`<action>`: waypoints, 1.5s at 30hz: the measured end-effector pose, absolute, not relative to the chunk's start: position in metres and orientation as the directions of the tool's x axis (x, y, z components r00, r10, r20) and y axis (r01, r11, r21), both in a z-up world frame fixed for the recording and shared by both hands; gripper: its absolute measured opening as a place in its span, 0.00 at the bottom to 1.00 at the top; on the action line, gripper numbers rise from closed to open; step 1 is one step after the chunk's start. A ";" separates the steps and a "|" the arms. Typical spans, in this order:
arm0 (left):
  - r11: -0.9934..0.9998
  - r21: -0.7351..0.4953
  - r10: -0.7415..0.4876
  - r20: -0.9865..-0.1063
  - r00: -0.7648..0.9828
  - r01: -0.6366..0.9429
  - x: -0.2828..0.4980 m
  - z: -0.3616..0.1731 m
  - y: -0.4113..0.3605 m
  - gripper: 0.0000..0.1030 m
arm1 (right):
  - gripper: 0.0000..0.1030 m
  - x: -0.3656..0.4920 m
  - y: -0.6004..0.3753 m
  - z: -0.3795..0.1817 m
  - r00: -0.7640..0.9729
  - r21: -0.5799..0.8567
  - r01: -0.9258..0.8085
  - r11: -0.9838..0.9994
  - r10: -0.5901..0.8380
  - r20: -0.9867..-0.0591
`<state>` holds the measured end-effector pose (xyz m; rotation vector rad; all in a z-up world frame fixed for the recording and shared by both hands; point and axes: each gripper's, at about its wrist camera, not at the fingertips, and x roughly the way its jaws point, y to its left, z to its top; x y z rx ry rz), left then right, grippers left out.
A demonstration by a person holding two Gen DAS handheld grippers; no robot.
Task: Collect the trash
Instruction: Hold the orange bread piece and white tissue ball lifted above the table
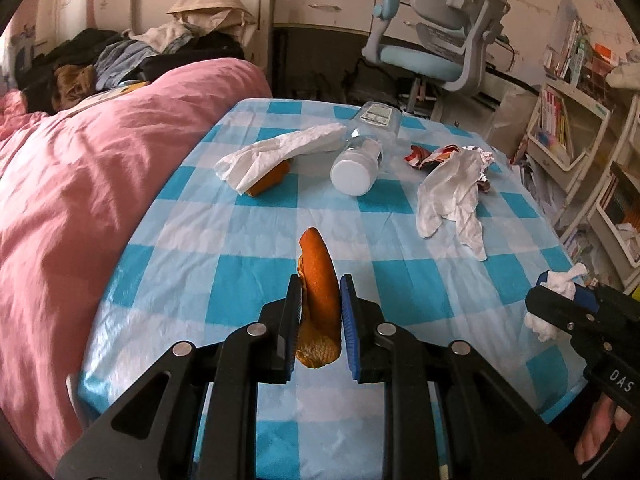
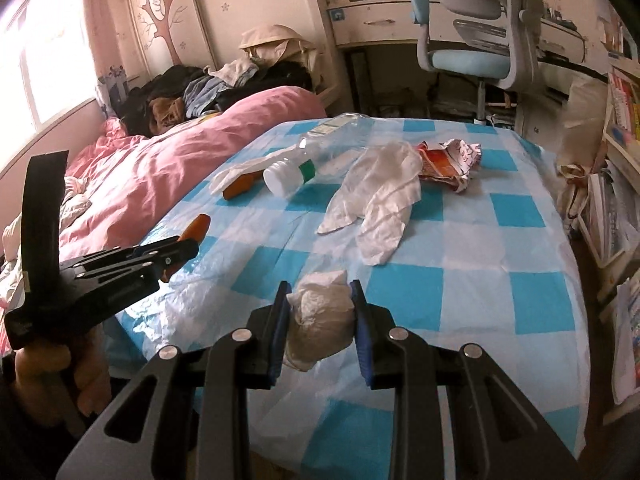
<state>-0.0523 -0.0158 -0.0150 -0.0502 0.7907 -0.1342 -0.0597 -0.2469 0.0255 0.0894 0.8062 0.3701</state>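
Note:
My left gripper (image 1: 320,286) is shut on a piece of orange peel (image 1: 318,280) and holds it above the blue checked tablecloth (image 1: 224,272). My right gripper (image 2: 320,292) is shut on a crumpled white tissue ball (image 2: 320,316); it also shows in the left wrist view (image 1: 560,284). On the cloth lie a clear plastic bottle (image 1: 360,152) with a white cap, a white tissue (image 1: 280,152) over another orange peel (image 1: 272,180), a flat crumpled tissue (image 1: 452,196) and a red and white wrapper (image 1: 432,156).
A pink duvet (image 1: 80,184) with a pile of clothes lies left of the table. A blue and grey desk chair (image 1: 440,48) and a desk stand behind. White shelves with books (image 1: 568,132) line the right side.

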 end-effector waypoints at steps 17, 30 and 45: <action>0.993 -0.043 -0.111 -0.645 0.756 0.109 -0.064 -0.005 -0.024 0.18 | 0.29 -0.065 -0.238 0.033 0.632 0.228 -0.332 0.916 0.395 -0.667; 0.996 -0.033 -0.090 -0.621 0.779 0.089 -0.068 -0.002 -0.020 0.18 | 0.30 -0.067 -0.234 0.036 0.637 0.213 -0.331 0.919 0.384 -0.668; 0.996 -0.020 -0.083 -0.612 0.787 0.090 -0.068 0.001 -0.021 0.18 | 0.30 -0.067 -0.233 0.031 0.632 0.207 -0.325 0.923 0.374 -0.679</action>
